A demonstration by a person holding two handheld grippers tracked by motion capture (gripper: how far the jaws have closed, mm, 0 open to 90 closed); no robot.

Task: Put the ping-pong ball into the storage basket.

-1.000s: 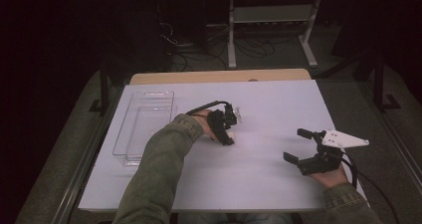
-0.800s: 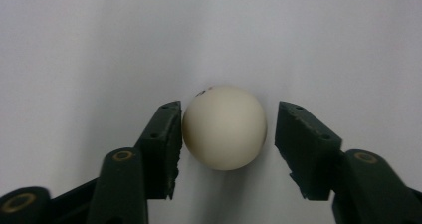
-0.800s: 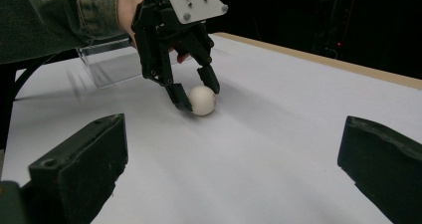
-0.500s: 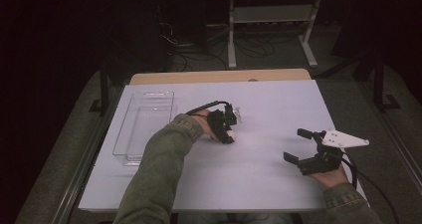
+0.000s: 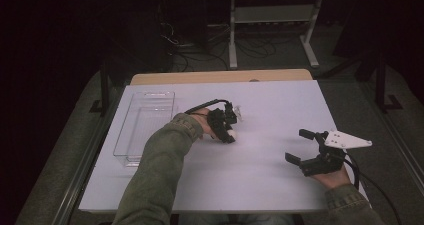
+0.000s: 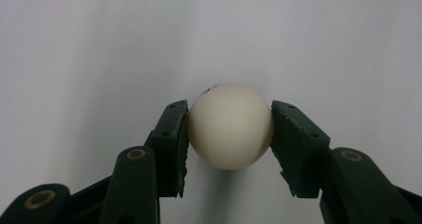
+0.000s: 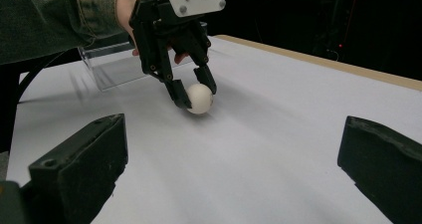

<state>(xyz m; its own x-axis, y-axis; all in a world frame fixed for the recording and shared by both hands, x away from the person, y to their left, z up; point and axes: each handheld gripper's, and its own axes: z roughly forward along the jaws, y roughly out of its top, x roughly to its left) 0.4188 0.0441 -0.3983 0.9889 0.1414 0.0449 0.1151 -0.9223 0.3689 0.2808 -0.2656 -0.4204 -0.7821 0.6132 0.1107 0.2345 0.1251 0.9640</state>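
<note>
White ball is sitting at the left tool's tip in the high view, with the clear bin lying just beyond that tool's left on the tabletop; the right tool is gaping wide, well apart. Left gripper view: pads are pinching the ball at its sides; a faint mark on top is unreadable. Right gripper view: the ball is lying ahead, clamped by the left tool.

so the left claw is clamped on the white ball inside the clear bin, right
Not quite. The left claw is clamped on the white ball, but on the bare table, beside the clear bin, not in it. The high view shows it.
</note>
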